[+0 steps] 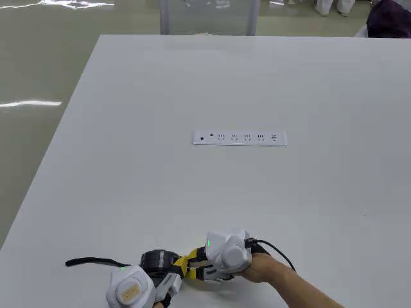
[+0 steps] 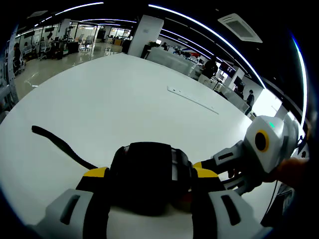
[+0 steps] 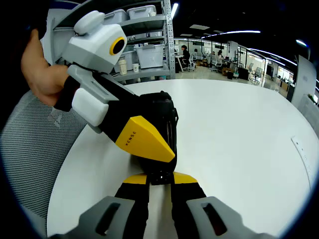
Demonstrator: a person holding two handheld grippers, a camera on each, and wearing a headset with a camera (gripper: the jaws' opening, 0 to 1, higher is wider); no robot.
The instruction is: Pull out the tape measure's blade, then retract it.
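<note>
A black tape measure (image 1: 159, 259) lies near the table's front edge, its black wrist strap (image 1: 90, 262) trailing off to the left. My left gripper (image 1: 164, 265) is shut on the case, and in the left gripper view its yellow-tipped fingers (image 2: 94, 174) press both sides of the tape measure (image 2: 148, 174). My right gripper (image 1: 194, 264) comes in from the right. In the right gripper view its jaws (image 3: 160, 180) are closed on the blade's end at the mouth of the case (image 3: 158, 112). Hardly any blade shows between case and jaws.
A white power strip (image 1: 239, 138) lies flat at mid-table. The white table (image 1: 321, 192) spreads wide beyond it. A grey mesh chair (image 3: 27, 154) stands at the near edge. A hand (image 1: 260, 267) holds the right gripper.
</note>
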